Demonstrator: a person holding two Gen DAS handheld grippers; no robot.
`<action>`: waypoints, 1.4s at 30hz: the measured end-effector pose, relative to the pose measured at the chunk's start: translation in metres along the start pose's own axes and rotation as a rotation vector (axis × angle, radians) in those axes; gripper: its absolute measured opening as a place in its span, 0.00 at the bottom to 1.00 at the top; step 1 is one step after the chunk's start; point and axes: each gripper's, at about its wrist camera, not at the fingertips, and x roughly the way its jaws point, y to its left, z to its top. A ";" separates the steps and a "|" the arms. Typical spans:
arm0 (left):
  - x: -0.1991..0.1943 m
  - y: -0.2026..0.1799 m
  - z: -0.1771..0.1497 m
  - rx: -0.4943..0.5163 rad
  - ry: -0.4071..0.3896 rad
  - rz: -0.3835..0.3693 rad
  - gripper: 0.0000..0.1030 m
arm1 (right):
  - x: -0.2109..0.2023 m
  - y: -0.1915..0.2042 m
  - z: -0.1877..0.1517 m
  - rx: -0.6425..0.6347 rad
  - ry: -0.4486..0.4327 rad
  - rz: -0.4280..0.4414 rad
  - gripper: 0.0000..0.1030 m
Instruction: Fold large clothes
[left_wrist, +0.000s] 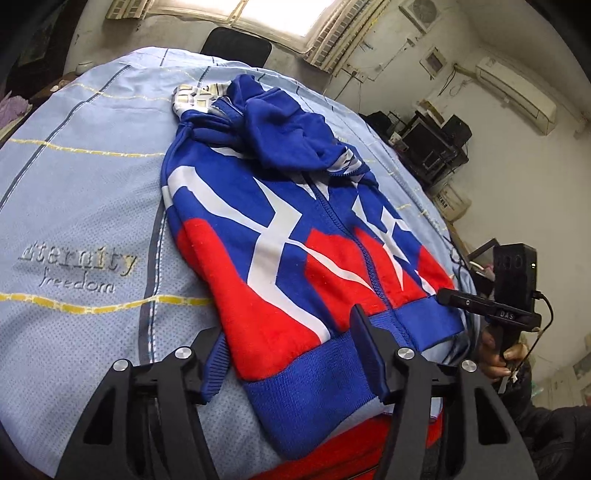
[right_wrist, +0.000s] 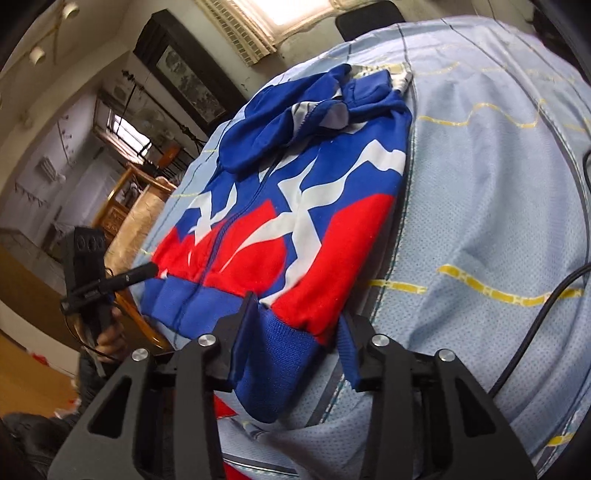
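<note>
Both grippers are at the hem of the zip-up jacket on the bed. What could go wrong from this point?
1. The left gripper and right gripper straddle the blue hem with their pads apparently not pressing yet; a shallow bite could let it slip.
2. The hood lies bunched on the chest, so folding now may trap a lump.
3. A black cable crosses the bedsheet near the right gripper and could snag.

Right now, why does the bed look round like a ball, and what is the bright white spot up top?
Left wrist view: the fisheye lens bulges the blue sheet; the window glares white. Right wrist view: same bulge, dark corners.
</note>
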 end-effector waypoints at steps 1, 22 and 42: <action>0.002 0.000 0.001 -0.001 0.003 -0.002 0.59 | 0.002 0.002 0.000 -0.021 -0.003 -0.012 0.38; -0.031 -0.013 0.072 0.024 -0.168 -0.023 0.14 | -0.022 -0.005 0.058 0.086 -0.108 0.216 0.24; 0.032 0.035 0.264 -0.091 -0.191 0.048 0.14 | 0.022 -0.065 0.254 0.374 -0.273 0.242 0.22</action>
